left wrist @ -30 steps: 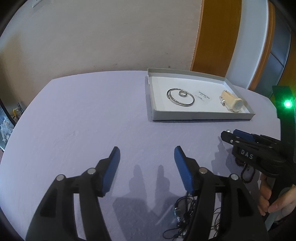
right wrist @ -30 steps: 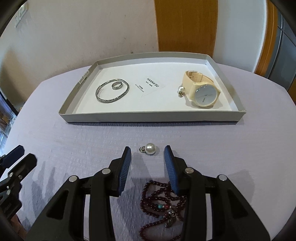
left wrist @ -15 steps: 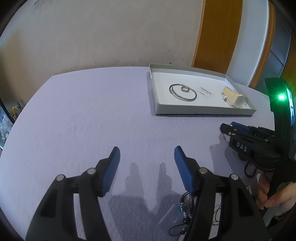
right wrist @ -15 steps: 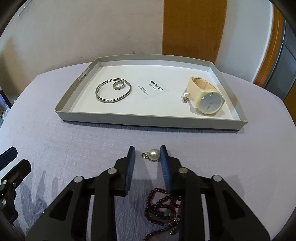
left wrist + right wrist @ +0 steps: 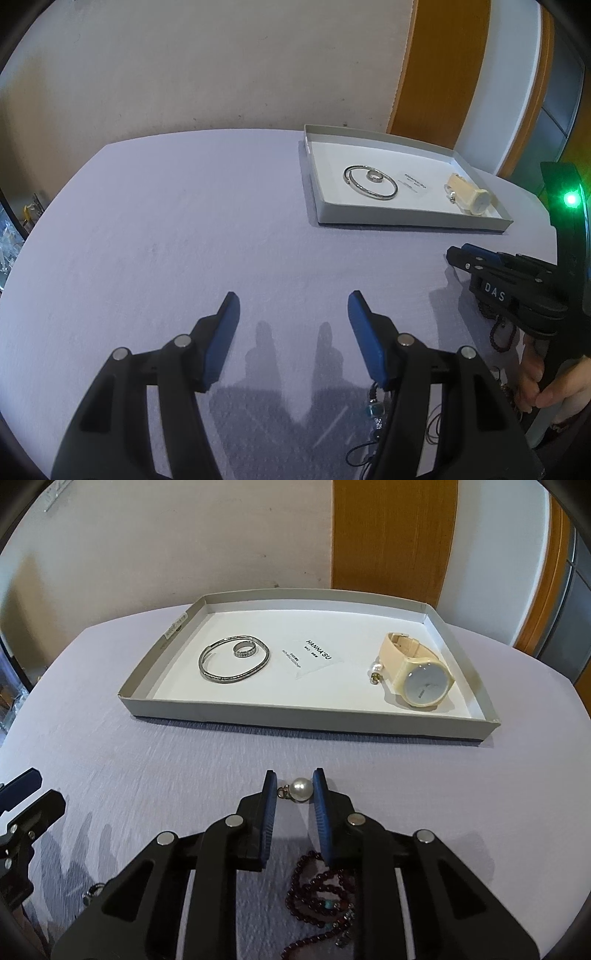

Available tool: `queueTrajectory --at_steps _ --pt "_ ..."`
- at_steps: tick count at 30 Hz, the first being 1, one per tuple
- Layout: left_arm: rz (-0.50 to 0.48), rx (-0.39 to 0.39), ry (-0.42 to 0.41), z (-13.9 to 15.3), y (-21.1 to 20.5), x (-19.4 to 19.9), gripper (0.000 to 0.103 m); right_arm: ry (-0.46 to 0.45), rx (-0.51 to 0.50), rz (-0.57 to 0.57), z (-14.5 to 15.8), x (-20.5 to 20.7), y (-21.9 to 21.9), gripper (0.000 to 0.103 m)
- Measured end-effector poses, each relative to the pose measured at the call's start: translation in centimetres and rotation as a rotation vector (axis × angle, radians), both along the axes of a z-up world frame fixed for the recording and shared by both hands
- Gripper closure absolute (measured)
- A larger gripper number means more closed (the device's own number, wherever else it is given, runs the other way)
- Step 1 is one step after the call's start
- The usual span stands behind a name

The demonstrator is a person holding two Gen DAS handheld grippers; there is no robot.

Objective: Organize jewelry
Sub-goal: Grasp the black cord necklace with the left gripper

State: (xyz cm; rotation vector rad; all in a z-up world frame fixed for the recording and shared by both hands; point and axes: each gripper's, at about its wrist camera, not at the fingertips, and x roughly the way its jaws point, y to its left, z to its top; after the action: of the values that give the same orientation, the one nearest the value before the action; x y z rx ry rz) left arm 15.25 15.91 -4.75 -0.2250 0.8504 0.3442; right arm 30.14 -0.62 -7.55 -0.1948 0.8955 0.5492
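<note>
left wrist view: left gripper (image 5: 293, 306) jaws apart, nothing between, lower centre over lilac table (image 5: 166, 240); tray (image 5: 406, 218) upper right | right wrist view: right gripper (image 5: 294, 788) jaws closing around pearl pendant (image 5: 299, 790) at centre, pads not yet pressing; dark bead bracelet (image 5: 317, 897) lower centre; tray (image 5: 295, 716) above holds bangle (image 5: 232, 661), ring (image 5: 244, 650), cream watch (image 5: 417, 668)

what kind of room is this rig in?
Probably a home or office room, not a lab: a round table under lilac cloth, a plain wall with a wooden door behind it, and a cardboard tray of jewelry including a watch and a bangle.
</note>
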Motion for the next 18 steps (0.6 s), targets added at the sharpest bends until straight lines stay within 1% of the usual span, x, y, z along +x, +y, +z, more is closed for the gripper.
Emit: queueTrajectory --at_steps 9,18 --pt "-0.037 -0.027 -0.009 -0.1 -0.3 -0.4 0.042 0.012 0.023 -0.006 0.4 -0.1 -1.7 0.082" --pt "-0.081 -0.031 -0.001 -0.3 -2.0 -1.7 0.042 -0.012 0.043 -0.040 1.5 -0.3 -3.8 0.082"
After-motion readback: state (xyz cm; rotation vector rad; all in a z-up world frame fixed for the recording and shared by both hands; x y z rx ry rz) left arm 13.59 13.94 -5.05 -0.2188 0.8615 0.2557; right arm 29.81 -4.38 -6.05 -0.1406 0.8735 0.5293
